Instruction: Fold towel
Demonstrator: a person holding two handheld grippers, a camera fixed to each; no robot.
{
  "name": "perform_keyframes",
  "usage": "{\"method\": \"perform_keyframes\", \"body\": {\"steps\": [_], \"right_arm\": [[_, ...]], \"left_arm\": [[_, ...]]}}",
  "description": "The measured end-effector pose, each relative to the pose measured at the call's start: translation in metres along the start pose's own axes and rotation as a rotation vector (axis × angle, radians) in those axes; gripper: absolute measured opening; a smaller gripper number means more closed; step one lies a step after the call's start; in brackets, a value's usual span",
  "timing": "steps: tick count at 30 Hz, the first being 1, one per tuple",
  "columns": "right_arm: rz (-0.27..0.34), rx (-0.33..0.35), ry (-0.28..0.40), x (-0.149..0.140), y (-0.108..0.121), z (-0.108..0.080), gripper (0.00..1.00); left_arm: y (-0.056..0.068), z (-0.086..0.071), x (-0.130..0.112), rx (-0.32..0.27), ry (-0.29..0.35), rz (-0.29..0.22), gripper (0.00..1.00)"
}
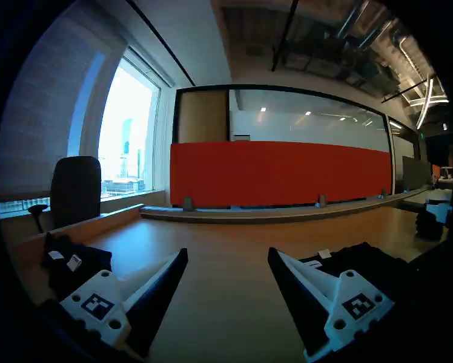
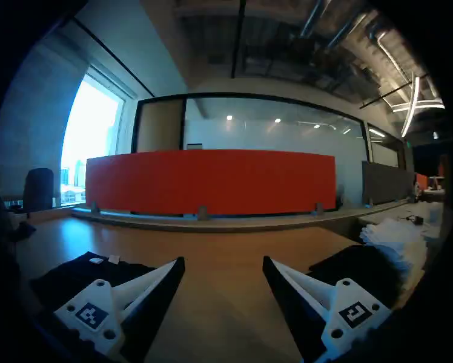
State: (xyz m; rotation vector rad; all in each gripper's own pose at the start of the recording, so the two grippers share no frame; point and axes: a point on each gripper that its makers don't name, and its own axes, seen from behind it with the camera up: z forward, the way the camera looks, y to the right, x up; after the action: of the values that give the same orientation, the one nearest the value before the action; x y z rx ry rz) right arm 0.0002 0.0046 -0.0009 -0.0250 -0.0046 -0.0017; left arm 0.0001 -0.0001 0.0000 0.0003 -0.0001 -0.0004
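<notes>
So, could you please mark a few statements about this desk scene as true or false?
1. The left tongs are open and empty. True.
2. The right tongs are shut on cloth. False: they are open; a black towel lies on the wooden desk beside them.
3. The partition behind the desk is blue. False: it is red.
4. A black office chair stands by the window. True.
</notes>
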Motion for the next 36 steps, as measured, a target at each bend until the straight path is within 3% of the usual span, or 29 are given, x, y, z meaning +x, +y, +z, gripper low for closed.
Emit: {"method": "perform_keyframes", "body": {"steps": [6,11,24,36], "right_arm": [[0.006,-0.006,-0.02,0.006,0.0,-0.003,1.0],[0.0,-0.007,-0.012,0.035,0.001,-0.006,1.0],[-0.016,-0.012,-0.009,0.139,-0.005,-0.012,1.0],[-0.024,-0.019,-0.003,0.207,-0.01,-0.006,1.0]], "left_arm": [[-0.006,-0.002,0.011,0.015,-0.001,-0.025,0.98],[-0.01,-0.004,0.03,0.015,-0.014,-0.031,0.98],[-0.017,-0.008,0.121,0.003,-0.047,-0.008,0.98],[-0.023,-0.006,0.184,-0.008,-0.071,0.014,0.98]]}}
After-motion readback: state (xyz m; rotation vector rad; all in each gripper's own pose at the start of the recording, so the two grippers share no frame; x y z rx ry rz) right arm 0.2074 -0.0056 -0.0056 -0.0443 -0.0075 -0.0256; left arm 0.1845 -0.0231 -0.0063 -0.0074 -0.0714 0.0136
